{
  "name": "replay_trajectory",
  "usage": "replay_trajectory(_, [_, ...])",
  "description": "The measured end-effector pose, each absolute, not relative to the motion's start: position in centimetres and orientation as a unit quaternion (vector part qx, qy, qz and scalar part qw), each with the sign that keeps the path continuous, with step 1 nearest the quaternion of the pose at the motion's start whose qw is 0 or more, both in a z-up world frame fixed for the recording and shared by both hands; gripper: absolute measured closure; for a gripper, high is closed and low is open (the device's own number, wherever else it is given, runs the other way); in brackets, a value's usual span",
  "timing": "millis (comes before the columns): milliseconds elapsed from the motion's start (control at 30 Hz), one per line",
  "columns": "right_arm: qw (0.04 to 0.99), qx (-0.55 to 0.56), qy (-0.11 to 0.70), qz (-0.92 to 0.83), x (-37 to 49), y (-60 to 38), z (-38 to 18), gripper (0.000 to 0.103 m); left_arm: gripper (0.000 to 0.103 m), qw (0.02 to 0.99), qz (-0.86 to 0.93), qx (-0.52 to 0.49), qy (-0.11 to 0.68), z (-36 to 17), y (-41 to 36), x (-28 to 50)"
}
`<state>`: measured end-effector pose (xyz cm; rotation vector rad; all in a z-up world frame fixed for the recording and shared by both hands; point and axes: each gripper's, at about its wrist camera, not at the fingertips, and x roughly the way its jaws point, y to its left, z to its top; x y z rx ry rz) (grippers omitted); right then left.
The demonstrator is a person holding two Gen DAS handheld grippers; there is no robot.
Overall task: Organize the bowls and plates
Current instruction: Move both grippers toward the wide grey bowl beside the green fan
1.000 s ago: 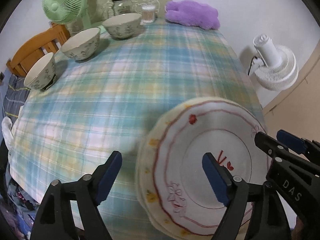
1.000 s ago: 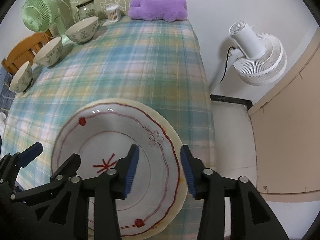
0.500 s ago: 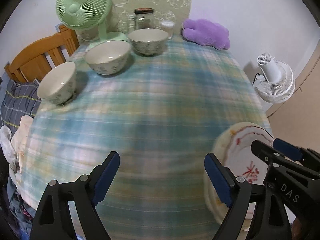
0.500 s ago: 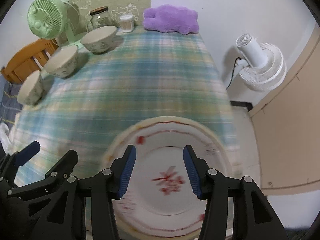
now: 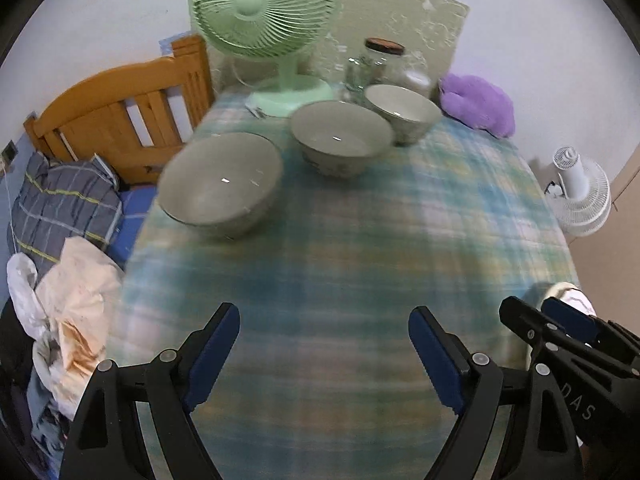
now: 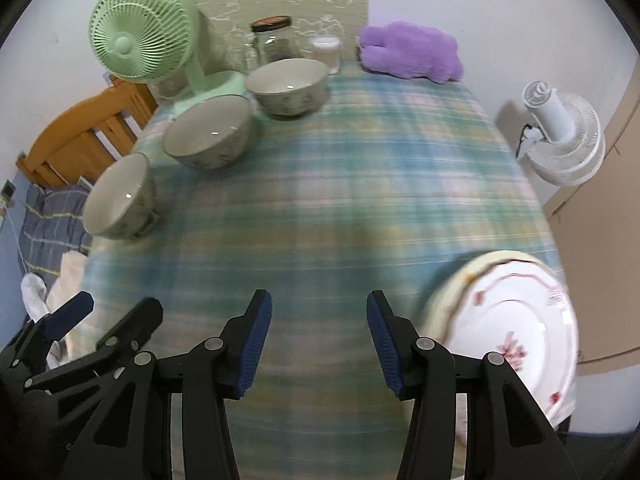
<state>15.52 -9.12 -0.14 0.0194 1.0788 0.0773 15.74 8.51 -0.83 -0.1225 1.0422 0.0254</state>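
Observation:
Three patterned bowls stand in a row at the table's far left: the nearest bowl [image 5: 219, 190] [image 6: 119, 197], the middle bowl [image 5: 341, 136] [image 6: 208, 133] and the far bowl [image 5: 402, 111] [image 6: 286, 85]. A stack of white plates with red trim [image 6: 516, 320] lies at the table's near right corner; only its edge [image 5: 570, 294] shows in the left wrist view. My left gripper [image 5: 324, 356] is open and empty above the cloth. My right gripper [image 6: 316, 340] is open and empty, left of the plates.
The table wears a green plaid cloth [image 5: 360, 260]. At the back stand a green fan [image 5: 266, 12], a glass jar [image 6: 274, 38], a small white jar [image 6: 327, 52] and a purple plush [image 6: 410, 56]. A wooden chair [image 5: 120, 108] and clothes are left; a white fan [image 6: 560, 136] is right.
Both grippers have pulled left and away from the plate stack toward the bowls. The right gripper's jaws have opened wider and no longer straddle the plate. The bowls look closer now.

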Motion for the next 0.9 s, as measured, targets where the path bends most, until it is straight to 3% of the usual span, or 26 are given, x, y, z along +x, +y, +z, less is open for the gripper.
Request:
replay_trajectory(267, [0.859,0.025,0.511,0.030,18.1,-2.9,-0.2,0.040,0.018,0.869,0.029,-0.049,0.492,-1.0,14.3,18.9])
replay_trajectory(500, [0.873,0.021,0.485,0.051,21.0,2.1,0.5,0.040,0.027,0.872,0.060,-0.062,0.481,-1.6,18.6,21.7])
replay_trajectory(733, [0.875,0.014,0.479,0.064,24.7,6.1,-0.7,0.040,0.027,0.869,0.064,-0.045,0.489,-3.4,20.8,24.3])
replay_trajectory(800, [0.875,0.015,0.479,0.069,25.6,7.0,-1.2,0.040,0.036,0.870,0.066,-0.032,0.487,-3.8,21.1,24.8])
replay_trajectory(900, [0.873,0.012,0.481,0.075,26.8,8.4,-2.1,0.040,0.041,0.869,0.061,-0.034,0.490,-4.5,21.6,25.8])
